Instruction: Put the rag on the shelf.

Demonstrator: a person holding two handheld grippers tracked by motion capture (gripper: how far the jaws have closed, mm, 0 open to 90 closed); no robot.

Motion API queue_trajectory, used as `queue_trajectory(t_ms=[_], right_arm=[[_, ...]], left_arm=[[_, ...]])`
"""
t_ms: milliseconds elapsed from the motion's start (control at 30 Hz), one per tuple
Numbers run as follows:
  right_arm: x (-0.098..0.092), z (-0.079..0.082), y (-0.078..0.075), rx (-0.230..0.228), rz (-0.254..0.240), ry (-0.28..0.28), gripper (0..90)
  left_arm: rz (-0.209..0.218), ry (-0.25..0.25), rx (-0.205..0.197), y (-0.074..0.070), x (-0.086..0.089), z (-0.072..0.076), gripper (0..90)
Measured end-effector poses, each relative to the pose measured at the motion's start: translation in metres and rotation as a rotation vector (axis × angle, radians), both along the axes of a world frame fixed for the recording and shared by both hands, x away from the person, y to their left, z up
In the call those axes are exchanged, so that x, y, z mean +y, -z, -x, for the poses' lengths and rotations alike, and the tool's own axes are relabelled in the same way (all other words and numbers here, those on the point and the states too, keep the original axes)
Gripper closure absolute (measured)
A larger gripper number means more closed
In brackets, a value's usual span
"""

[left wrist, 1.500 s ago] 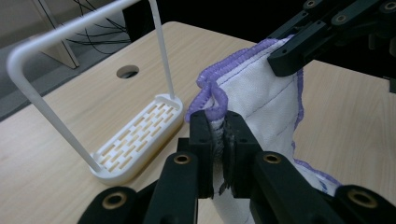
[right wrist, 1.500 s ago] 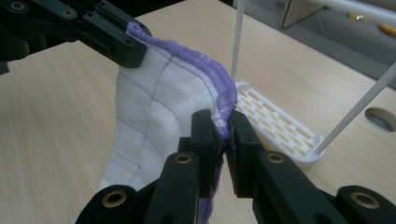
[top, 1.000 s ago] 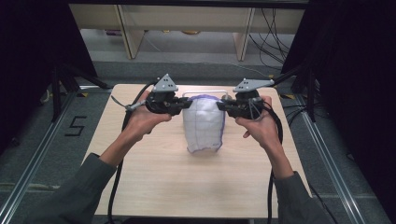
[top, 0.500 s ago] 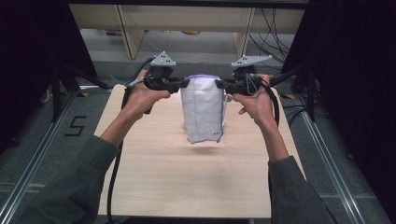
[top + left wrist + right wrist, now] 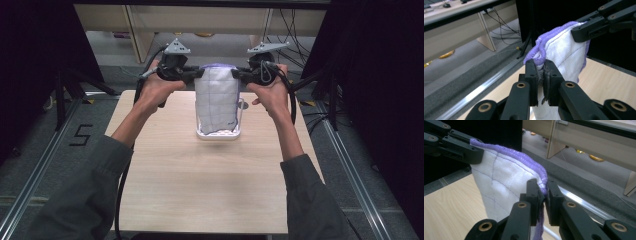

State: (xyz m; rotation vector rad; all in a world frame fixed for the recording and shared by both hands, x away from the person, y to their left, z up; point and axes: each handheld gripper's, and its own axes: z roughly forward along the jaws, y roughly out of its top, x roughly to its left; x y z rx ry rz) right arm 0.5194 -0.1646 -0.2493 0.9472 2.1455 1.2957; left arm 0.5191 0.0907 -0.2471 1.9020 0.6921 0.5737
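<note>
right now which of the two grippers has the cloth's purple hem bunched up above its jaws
The left gripper: the cloth's purple hem loops above its jaws. At the right gripper the hem runs flat into the grip.

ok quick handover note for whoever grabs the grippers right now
Left gripper: shut on the white cloth, at its purple-edged top corner.
Right gripper: shut on the opposite top corner.
Cloth hangs folded between them, held up over the clear plastic tray on the wooden table; its lower end sits in or just above the tray, hard to tell.
Done: cloth gripped and held up.
Left: probably lowering it into the tray, then releasing.
</note>
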Motion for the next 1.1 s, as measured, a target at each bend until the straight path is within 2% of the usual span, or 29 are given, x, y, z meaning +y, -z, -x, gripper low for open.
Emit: queue_trajectory(t_ms=[33,133,167,233,300,433,500,533,633,733,800,900,967,1100], right_arm=[[0.0,-0.002,-0.001,-0.004,0.004,0.02,82.7],[-0.001,-0.01,-0.003,-0.002,-0.005,0.034,82.7],[-0.001,-0.012,-0.004,0.012,-0.013,0.044,82.7],[-0.001,-0.018,-0.004,0.006,-0.021,0.052,82.7],[0.0,-0.026,-0.002,0.005,-0.018,0.067,82.6],[0.001,-0.041,0.002,0.009,-0.031,0.08,82.4],[0.002,-0.047,0.006,0.029,-0.061,0.086,82.3],[0.003,-0.051,0.008,0.019,-0.059,0.088,82.3],[0.004,-0.06,0.011,0.041,-0.074,0.119,82.2],[0.005,-0.069,0.017,0.06,-0.069,0.131,82.2],[0.007,-0.075,0.023,0.066,-0.048,0.142,82.2],[0.01,-0.081,0.032,0.082,-0.033,0.156,82.1],[0.011,-0.086,0.039,0.101,-0.034,0.162,82.0],[0.01,-0.088,0.048,0.113,-0.022,0.177,81.9]], left_arm=[[0.023,-0.004,0.0,-0.001,-0.002,-0.002,82.5],[0.021,-0.005,-0.007,-0.004,-0.006,-0.01,82.5],[0.031,-0.011,-0.008,-0.004,-0.007,-0.013,82.5],[0.045,-0.024,-0.001,-0.002,-0.009,-0.019,82.5],[0.051,-0.04,0.0,0.001,-0.011,-0.028,82.4],[0.098,-0.062,0.008,0.008,-0.013,-0.045,82.4],[0.1,-0.082,0.003,0.011,-0.014,-0.055,82.3],[0.111,-0.092,0.007,0.012,-0.014,-0.059,82.3],[0.155,-0.103,0.021,0.02,-0.014,-0.07,82.1],[0.153,-0.108,0.045,0.03,-0.016,-0.078,81.5],[0.154,-0.113,0.056,0.036,-0.017,-0.082,81.2],[0.131,-0.103,0.075,0.042,-0.021,-0.086,80.5],[0.119,-0.102,0.082,0.046,-0.022,-0.087,79.9],[0.124,-0.095,0.09,0.049,-0.025,-0.09,79.6]])
